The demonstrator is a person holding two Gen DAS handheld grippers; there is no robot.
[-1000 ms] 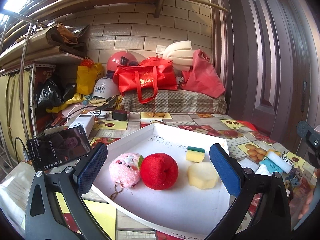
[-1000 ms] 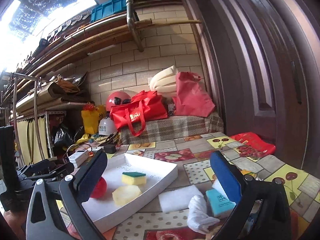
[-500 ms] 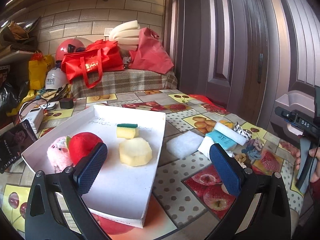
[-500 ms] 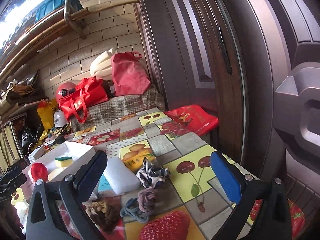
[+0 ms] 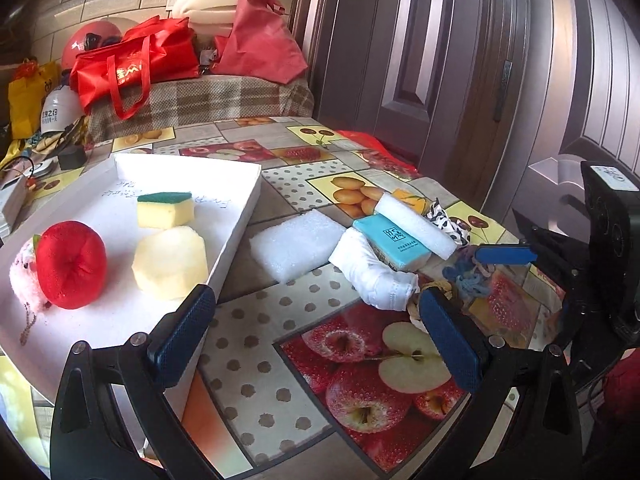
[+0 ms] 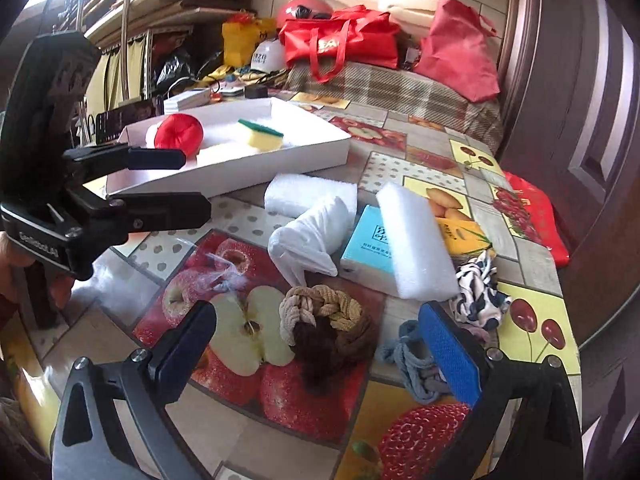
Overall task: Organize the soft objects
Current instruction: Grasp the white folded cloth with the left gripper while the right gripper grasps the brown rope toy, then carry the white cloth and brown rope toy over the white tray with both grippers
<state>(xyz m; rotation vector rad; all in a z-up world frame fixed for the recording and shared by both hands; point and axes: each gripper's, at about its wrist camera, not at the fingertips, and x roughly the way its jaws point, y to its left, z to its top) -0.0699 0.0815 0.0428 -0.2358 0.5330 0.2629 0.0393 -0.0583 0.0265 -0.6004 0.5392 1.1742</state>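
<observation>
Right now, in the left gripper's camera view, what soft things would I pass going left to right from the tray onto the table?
Pink plush toy → red plush apple → pale yellow sponge block → flat white foam pad → rolled white cloth → light blue tissue pack

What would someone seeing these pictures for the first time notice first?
Probably the bright red plush ball at the left end of the white tray, beside a yellow sponge with a green top. Next comes the heap of soft things on the fruit-print tablecloth to the right of the tray: a white foam block leaning on a blue packet, with a braided brown and tan hair tie lying in front.
</observation>
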